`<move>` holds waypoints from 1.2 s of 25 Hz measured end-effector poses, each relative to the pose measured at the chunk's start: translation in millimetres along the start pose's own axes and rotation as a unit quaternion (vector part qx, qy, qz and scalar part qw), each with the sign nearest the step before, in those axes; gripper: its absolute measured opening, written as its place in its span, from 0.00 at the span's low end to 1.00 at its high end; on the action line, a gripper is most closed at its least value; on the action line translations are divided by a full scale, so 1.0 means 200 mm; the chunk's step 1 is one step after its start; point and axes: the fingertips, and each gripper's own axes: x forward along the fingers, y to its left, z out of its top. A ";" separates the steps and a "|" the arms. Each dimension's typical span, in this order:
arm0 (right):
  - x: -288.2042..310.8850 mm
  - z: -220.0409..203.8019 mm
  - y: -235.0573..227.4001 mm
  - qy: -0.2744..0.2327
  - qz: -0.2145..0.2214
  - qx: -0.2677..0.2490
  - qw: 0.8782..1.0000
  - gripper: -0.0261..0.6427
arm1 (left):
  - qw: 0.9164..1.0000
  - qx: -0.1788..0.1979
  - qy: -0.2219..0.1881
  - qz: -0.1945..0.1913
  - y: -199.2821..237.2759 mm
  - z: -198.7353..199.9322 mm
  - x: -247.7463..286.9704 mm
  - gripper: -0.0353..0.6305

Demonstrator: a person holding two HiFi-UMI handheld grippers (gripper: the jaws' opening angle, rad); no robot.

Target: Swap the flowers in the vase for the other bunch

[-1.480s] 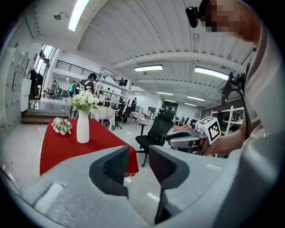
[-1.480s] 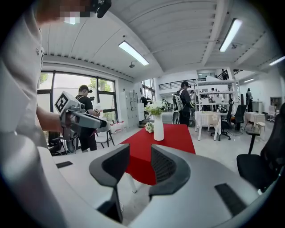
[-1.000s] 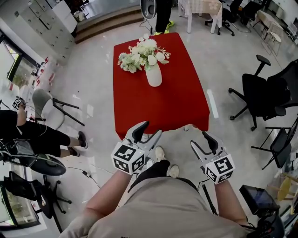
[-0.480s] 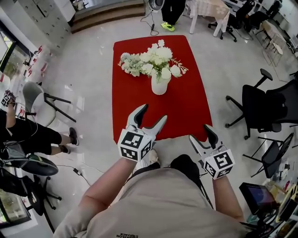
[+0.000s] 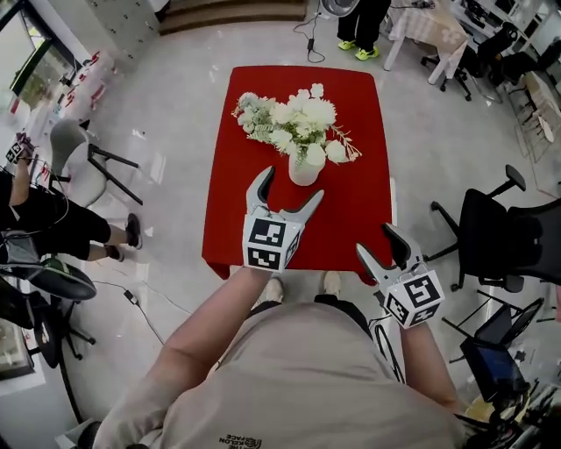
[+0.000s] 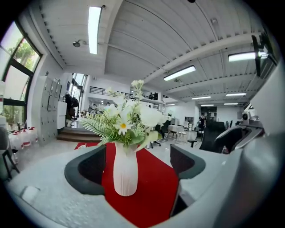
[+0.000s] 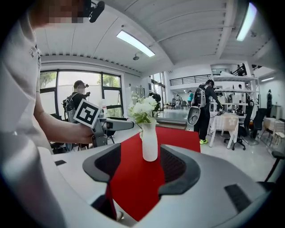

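A white ribbed vase [image 5: 304, 169] with white flowers [image 5: 311, 116] stands mid-way along the red table [image 5: 359, 202]. A second white and green bunch [image 5: 249, 112] lies on the cloth to its left. My left gripper [image 5: 287, 186] hovers over the table just short of the vase. Its jaws have just been opening, and nothing touches the pads. In the left gripper view the vase [image 6: 125, 169] shows beyond the open left gripper [image 6: 136, 164]. My right gripper [image 5: 375, 241] is at the table's near right corner, open and empty after widening slightly. The right gripper view frames the vase [image 7: 149, 142] farther off.
Black office chairs [image 5: 517, 237] stand to the right of the table. At the left are a grey chair [image 5: 81, 175] and a seated person [image 5: 44, 226]. Another person [image 5: 361, 22] stands past the far end, near a table [image 5: 429, 26].
Both grippers have moved forward toward the table. The left one now reaches over the cloth near the vase with its jaws spread wider. The right gripper's jaws opened a little.
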 end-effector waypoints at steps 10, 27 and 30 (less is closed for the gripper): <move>0.05 -0.02 -0.33 0.027 0.043 -0.012 0.999 0.46 | 0.992 -0.057 -0.026 0.106 0.17 -0.06 0.31 0.79; 0.13 -0.05 -0.54 0.063 0.080 -0.051 0.993 0.46 | 0.985 -0.057 -0.071 0.146 0.27 0.04 0.48 0.79; 0.14 -0.06 -0.52 0.063 0.087 -0.050 0.993 0.46 | 0.986 -0.055 -0.072 0.142 0.27 0.05 0.49 0.79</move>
